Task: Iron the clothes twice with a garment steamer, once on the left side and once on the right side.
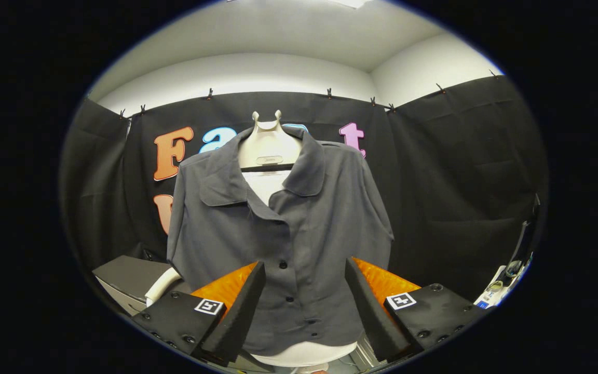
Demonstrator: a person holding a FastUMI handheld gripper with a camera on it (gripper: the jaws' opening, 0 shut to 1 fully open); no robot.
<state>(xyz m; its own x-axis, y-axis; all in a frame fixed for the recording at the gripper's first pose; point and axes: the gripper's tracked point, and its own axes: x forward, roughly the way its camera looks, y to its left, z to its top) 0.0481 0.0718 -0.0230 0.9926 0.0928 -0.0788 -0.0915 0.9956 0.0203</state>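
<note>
Your gripper [304, 291] sits nearest the lens, its fingers spread wide with nothing between them but open air; they frame the lower front of the shirt [283, 234] without touching it. That shirt hangs buttoned on a pale form [269, 145] straight ahead, collar open, short sleeves drooping at both sides, hem just above the form's base.

You hold no steamer, and I cannot pick one out for certain. A white curved piece [161, 284] lies beyond your left finger beside a grey box [122, 278]; it may be part of the steamer, but too little of it shows to tell.

What could go wrong from here, as I judge it:
- You may reach for the wrong thing, since the steamer is not clearly in sight. Turn toward that white piece and check before closing.
- With the jaws this wide and this near the cloth, a forward push could snag the placket or a button and drag the shirt askew on the form.
- Grasp the steamer off-centre and it may twist in the fingers during a pass.
</note>
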